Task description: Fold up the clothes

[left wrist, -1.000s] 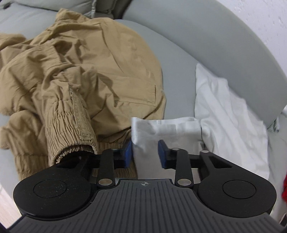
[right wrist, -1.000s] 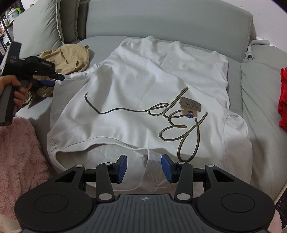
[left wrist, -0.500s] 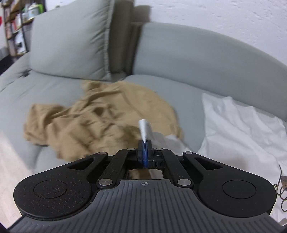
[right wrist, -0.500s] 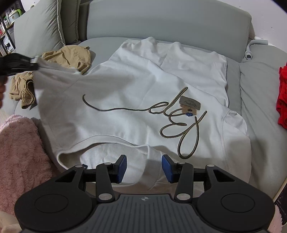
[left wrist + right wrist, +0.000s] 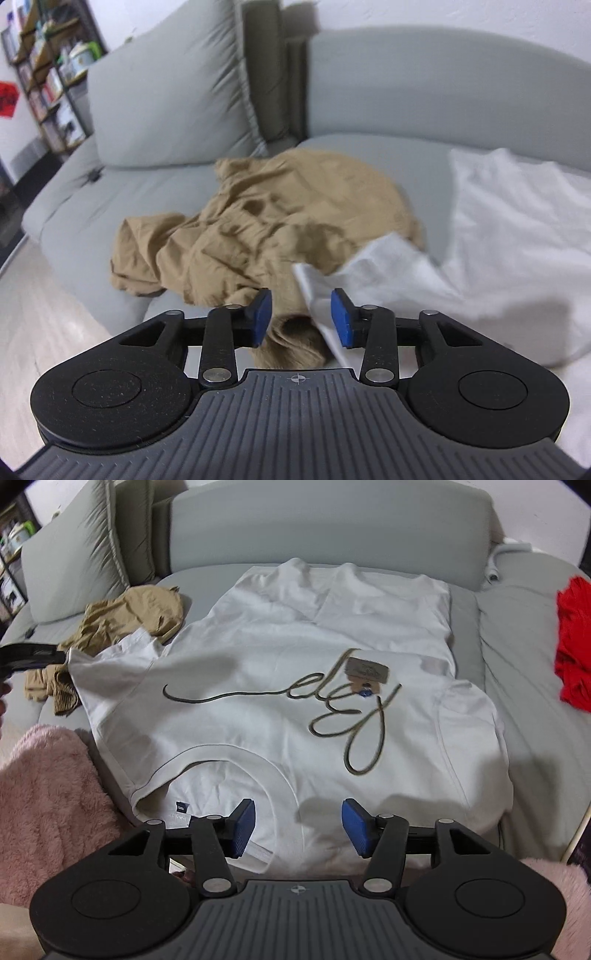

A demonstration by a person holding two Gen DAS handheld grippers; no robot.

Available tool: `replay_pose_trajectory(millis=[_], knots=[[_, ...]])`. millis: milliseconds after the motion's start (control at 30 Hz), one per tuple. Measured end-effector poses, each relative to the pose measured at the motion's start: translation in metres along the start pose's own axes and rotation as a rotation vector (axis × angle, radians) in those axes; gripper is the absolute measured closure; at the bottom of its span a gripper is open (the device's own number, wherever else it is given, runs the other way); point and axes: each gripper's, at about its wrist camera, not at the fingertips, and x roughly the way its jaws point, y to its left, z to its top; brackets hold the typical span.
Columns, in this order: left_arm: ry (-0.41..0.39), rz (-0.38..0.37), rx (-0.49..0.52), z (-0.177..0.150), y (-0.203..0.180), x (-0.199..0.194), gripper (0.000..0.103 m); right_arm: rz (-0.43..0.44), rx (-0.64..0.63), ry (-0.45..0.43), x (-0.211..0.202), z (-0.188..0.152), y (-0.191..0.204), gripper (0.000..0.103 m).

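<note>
two grippers work over a grey sofa (image 5: 325,528). a white t-shirt (image 5: 280,657) with looping script lies spread flat across the seat, its collar nearest the right gripper (image 5: 298,827), whose blue fingers stand apart with nothing between them, above the collar. at nine o'clock the left gripper (image 5: 301,317), fingers also spread wide, has the shirt's sleeve edge hanging loose just beside its right pad. crumpled tan trousers (image 5: 258,229) sit at ten o'clock beside the shirt.
</note>
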Motion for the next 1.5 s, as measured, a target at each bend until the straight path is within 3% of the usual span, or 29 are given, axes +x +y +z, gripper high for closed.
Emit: replay_pose_trajectory(millis=[33, 100, 233, 367, 433, 500, 700, 767, 800, 833, 933, 1100, 1300, 1400, 1500], knots=[[0.001, -0.007, 0.009, -0.001, -0.005, -0.003, 0.055, 0.005, 0.007, 0.0, 0.001, -0.002, 0.0, 0.046], [0.042, -0.122, 0.073, -0.012, -0.035, -0.016, 0.053, 0.007, 0.034, 0.004, 0.003, -0.005, -0.004, 0.039], [0.114, -0.288, 0.166, -0.031, -0.087, -0.027, 0.053, 0.022, 0.098, -0.034, 0.0, -0.012, -0.02, 0.039], [0.085, -0.365, 0.302, -0.04, -0.139, -0.04, 0.053, 0.015, 0.208, -0.07, -0.007, -0.016, -0.055, 0.041], [0.061, -0.395, 0.359, -0.041, -0.162, -0.046, 0.053, 0.004, 0.249, -0.099, -0.012, -0.014, -0.078, 0.067], [0.054, -0.419, 0.392, -0.038, -0.181, -0.049, 0.053, -0.034, 0.284, -0.124, -0.015, -0.011, -0.103, 0.072], [0.061, -0.462, 0.446, -0.036, -0.229, -0.051, 0.053, -0.086, 0.567, -0.17, -0.01, -0.014, -0.184, 0.061], [0.091, -0.485, 0.455, -0.04, -0.24, -0.049, 0.053, -0.044, 0.666, -0.174, -0.006, -0.021, -0.198, 0.055], [0.116, -0.502, 0.466, -0.043, -0.248, -0.046, 0.053, -0.022, 0.715, -0.175, -0.004, -0.025, -0.204, 0.046], [0.137, -0.503, 0.492, -0.047, -0.254, -0.044, 0.053, 0.007, 0.763, -0.166, -0.002, -0.028, -0.208, 0.042], [0.137, -0.48, 0.543, -0.059, -0.262, -0.038, 0.053, 0.133, 0.945, -0.133, 0.015, -0.044, -0.215, 0.043], [0.182, -0.492, 0.482, -0.058, -0.256, -0.033, 0.048, 0.173, 1.134, -0.138, 0.029, -0.059, -0.217, 0.042], [0.167, -0.475, 0.496, -0.062, -0.258, -0.034, 0.047, 0.241, 1.409, -0.249, 0.043, -0.076, -0.225, 0.031], [0.167, -0.472, 0.494, -0.063, -0.258, -0.034, 0.046, 0.217, 1.414, -0.282, 0.043, -0.074, -0.222, 0.032], [0.167, -0.468, 0.496, -0.063, -0.259, -0.033, 0.046, 0.149, 1.382, -0.298, 0.041, -0.07, -0.216, 0.046]])
